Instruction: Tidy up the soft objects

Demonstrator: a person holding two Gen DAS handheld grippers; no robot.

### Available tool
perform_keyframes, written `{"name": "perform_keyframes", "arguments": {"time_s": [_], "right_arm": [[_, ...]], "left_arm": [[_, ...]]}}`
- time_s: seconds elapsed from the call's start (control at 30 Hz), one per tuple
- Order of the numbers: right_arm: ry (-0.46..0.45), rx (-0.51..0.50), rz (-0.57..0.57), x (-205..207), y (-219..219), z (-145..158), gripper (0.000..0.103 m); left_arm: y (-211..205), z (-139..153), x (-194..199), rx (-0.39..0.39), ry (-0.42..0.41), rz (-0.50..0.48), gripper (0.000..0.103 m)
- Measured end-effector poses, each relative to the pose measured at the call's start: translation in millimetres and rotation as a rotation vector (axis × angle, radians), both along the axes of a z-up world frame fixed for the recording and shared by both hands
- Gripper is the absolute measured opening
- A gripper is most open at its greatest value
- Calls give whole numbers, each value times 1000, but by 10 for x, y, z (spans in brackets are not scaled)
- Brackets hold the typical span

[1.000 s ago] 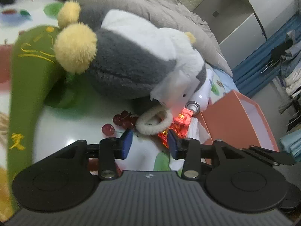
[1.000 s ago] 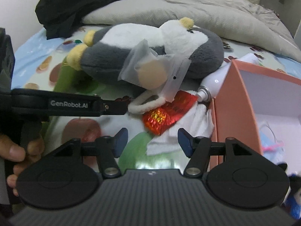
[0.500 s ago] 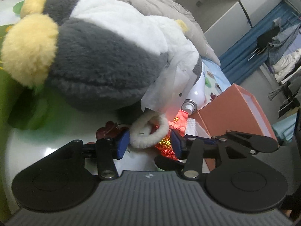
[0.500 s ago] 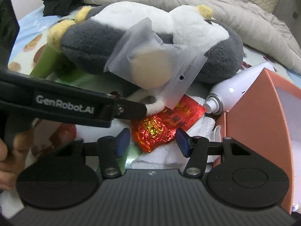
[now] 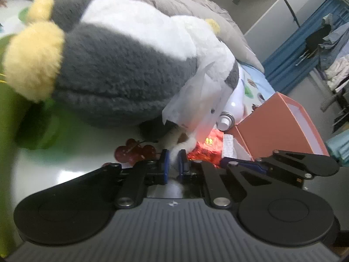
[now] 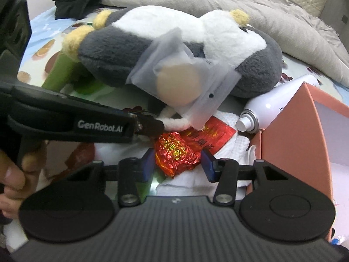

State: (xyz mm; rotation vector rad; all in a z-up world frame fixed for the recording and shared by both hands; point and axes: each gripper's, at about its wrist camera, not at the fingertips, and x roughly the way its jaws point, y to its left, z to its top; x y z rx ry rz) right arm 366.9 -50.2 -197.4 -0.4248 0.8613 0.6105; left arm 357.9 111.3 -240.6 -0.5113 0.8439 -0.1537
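My left gripper — jaws clamped on the white loop, below the plush on the bed, my right gripper — jaws open, straddling the red wrapper, beside the box

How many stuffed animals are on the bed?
1: a grey-and-white plush toy lying on its side behind the red foil packet; others may be hidden under the grey duvet.
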Motion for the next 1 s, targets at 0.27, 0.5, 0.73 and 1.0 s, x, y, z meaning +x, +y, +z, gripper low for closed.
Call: {"name": "perform_keyframes", "arguments": {"time_s": [0.27,0.5,0.73,1.0], "right_arm": [[-2,9,31,-288,-38,153,49],[14,9,62,-659,-126,261,49],[23,7,91,-1037,-227,330,49],[23,26,63,-1425,-404,309,49]], "left_arm": [[90,217,-366,22,10,78,9],[152,352,-843,31,31,131,9],[87,459,-1332,53,49,169,9],[-152,498,-1788,88,77,170,9]]}}
